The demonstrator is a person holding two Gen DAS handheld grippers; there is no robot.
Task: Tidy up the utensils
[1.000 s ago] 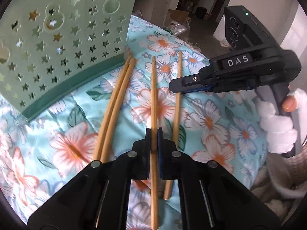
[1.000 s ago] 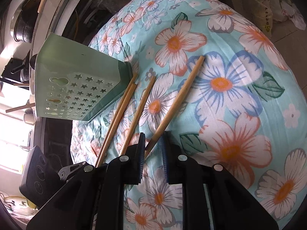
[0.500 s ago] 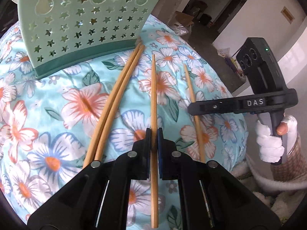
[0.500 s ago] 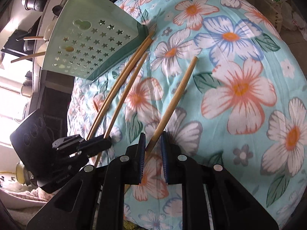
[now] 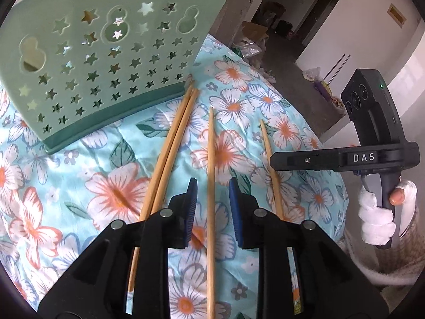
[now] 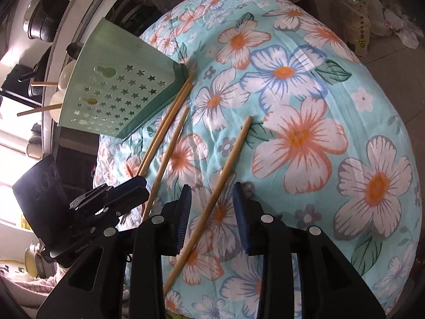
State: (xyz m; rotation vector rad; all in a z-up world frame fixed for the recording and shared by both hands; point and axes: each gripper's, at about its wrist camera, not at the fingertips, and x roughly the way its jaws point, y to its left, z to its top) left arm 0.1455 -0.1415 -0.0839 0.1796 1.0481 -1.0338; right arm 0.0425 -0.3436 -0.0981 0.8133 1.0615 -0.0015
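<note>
Both your grippers are opening: the left gripper (image 5: 211, 186) straddles one chopstick (image 5: 211, 159), the right gripper (image 6: 211, 190) another (image 6: 225, 170), pads clear of each. Beyond, paired chopsticks (image 5: 172, 148) reach the green holder (image 5: 106, 53) (contents unclear); floral cloth (image 6: 318, 133) lies bare rightward.

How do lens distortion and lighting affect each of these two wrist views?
Left wrist view: fisheye bows the pale green star-punched plastic basket; daylight is even and sharp. Right wrist view: the floral turquoise cloth bulges like a dome, and window glare burns out the left edge.
</note>
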